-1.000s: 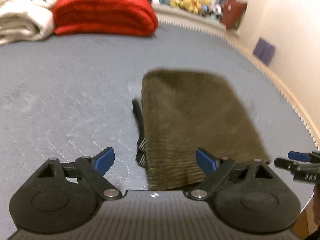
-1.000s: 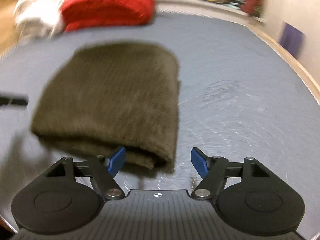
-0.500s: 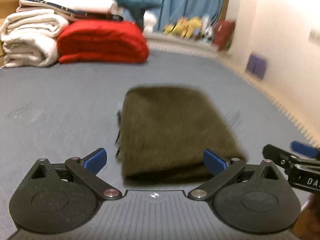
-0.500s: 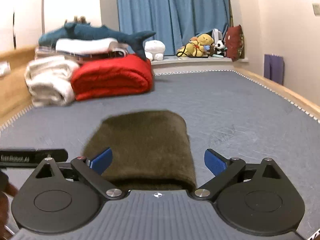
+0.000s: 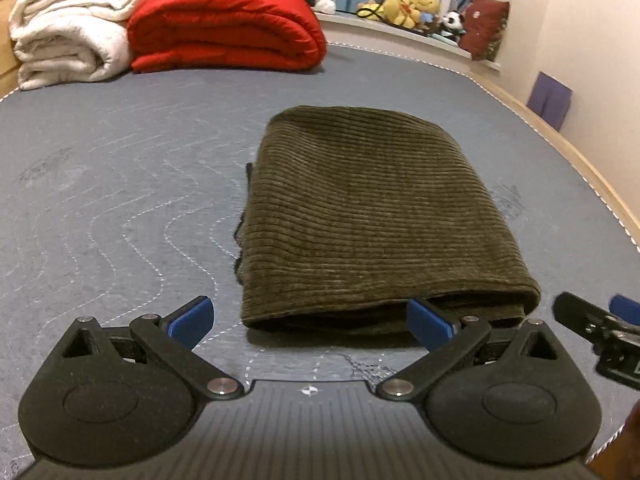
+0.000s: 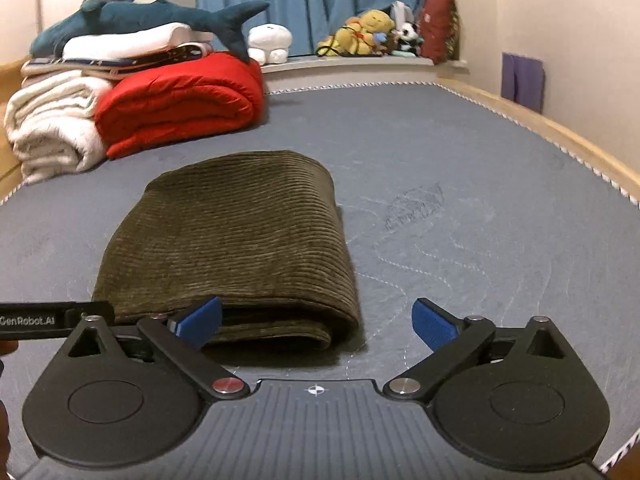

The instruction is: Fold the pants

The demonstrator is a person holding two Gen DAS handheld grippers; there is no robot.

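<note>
The olive corduroy pants [image 5: 372, 216] lie folded into a compact rectangle on the grey quilted mattress [image 5: 120, 184]. They also show in the right wrist view [image 6: 236, 240]. My left gripper [image 5: 310, 318] is open and empty, just in front of the pants' near folded edge. My right gripper [image 6: 316, 320] is open and empty, at the near right corner of the pants. The right gripper's tip shows at the right edge of the left wrist view [image 5: 600, 332].
A rolled red quilt [image 6: 180, 108] and white blankets [image 6: 48, 124] are stacked at the far left, with a shark plush [image 6: 152, 20] on top. Stuffed toys [image 6: 372, 32] sit on the far sill. A wooden bed edge [image 6: 560, 136] and wall run along the right.
Both grippers have pulled back from the pants and the views have steadied. The pants lie still in the same folded shape.
</note>
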